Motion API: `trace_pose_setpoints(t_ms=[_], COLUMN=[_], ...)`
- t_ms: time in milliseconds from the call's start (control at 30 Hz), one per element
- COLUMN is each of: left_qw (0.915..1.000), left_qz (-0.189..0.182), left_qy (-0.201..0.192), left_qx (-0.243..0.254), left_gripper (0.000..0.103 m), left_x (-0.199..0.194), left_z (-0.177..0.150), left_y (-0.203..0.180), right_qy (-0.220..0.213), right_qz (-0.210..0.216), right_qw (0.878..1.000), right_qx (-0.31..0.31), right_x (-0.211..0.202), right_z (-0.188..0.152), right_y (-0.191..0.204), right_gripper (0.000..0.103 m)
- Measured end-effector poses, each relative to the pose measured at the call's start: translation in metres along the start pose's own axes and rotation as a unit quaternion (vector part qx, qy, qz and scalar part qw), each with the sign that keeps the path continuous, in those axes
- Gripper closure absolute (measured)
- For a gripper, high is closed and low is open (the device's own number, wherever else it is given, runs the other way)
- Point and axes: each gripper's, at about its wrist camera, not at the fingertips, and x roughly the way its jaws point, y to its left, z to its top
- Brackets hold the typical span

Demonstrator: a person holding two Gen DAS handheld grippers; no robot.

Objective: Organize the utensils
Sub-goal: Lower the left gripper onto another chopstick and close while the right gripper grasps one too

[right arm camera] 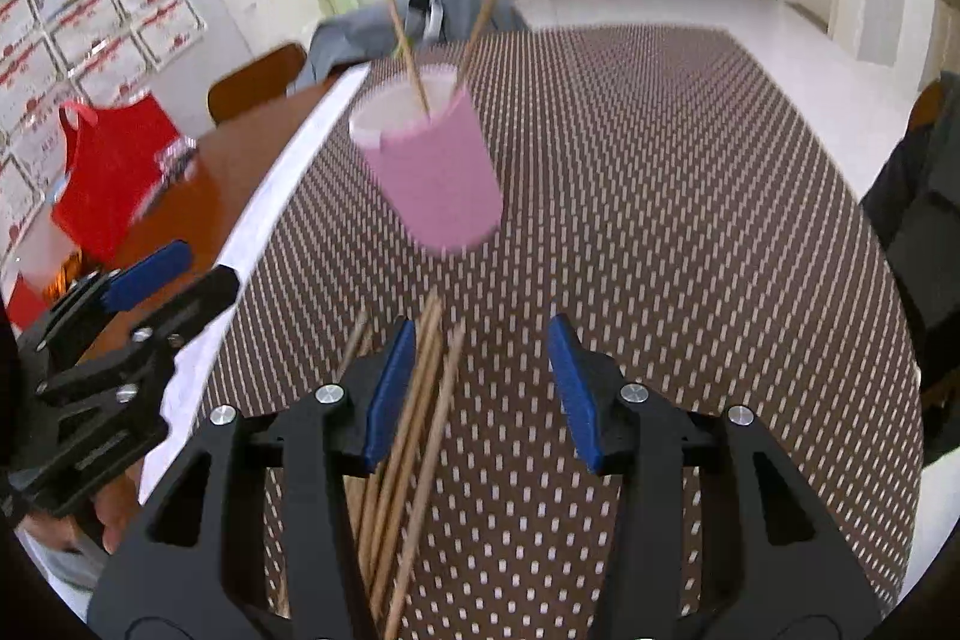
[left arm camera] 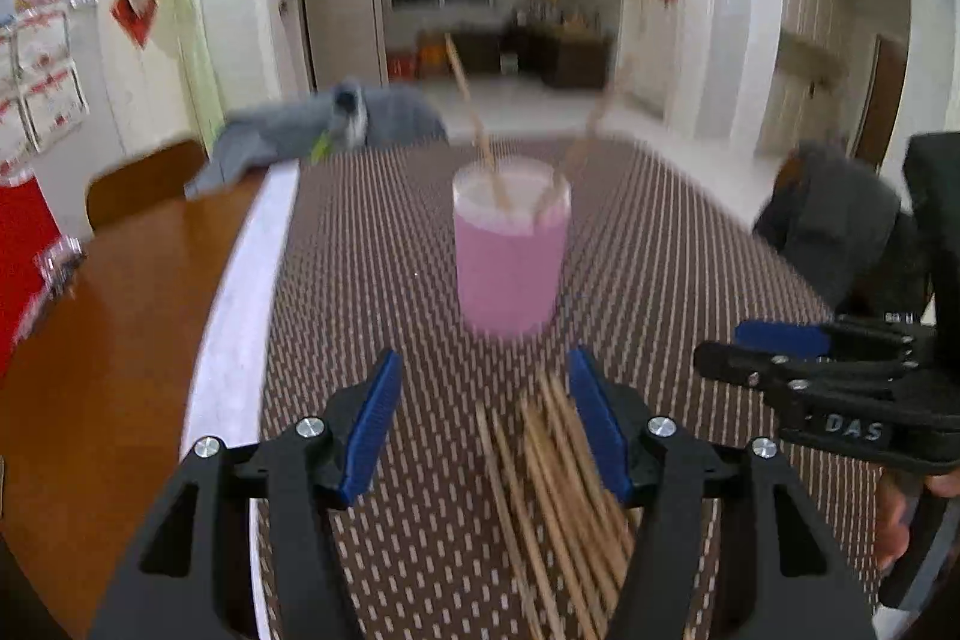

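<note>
Both grippers, left and right, are being held with jaws parted and empty over the patterned mat; the pink cup is being kept ahead, loose chopsticks being left lying below.

The pink cup is standing mid-mat, its two chopsticks leaning outward and crowding the space just above its rim. Open brown mat is lying clear on the cup's right. The loose chopstick pile is occupying the near mat beneath both grippers. The right gripper is blocking the near right side; a grey cloth, seemingly clothing, is sitting at the far left corner.
</note>
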Motion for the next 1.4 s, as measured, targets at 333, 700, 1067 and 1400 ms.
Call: trace_pose_setpoints(t_ms=[333,700,1067,1400], left_qw=[0.9891,0.9801,0.9795,0.9792], left_qz=[-0.018,-0.008,0.005,0.032], left_qy=[0.145,0.193,0.199,0.194], left_qx=[-0.018,-0.044,-0.032,-0.049], left_gripper=[0.045,0.061,0.061,0.092], left_x=[0.037,0.062,0.071,0.083], left_z=[-0.041,-0.053,-0.05,-0.04], left_y=[0.006,0.019,0.011,0.024], right_qy=[0.085,0.121,0.131,0.15], right_qz=[0.0,-0.004,-0.021,-0.059], right_qw=[0.996,0.992,0.991,0.986], right_qx=[-0.029,-0.026,-0.032,-0.046], right_x=[0.022,0.033,0.053,0.086], right_z=[-0.037,-0.046,-0.034,-0.018], right_y=[0.007,0.007,0.023,0.056], right_gripper=[0.057,0.057,0.057,0.057])
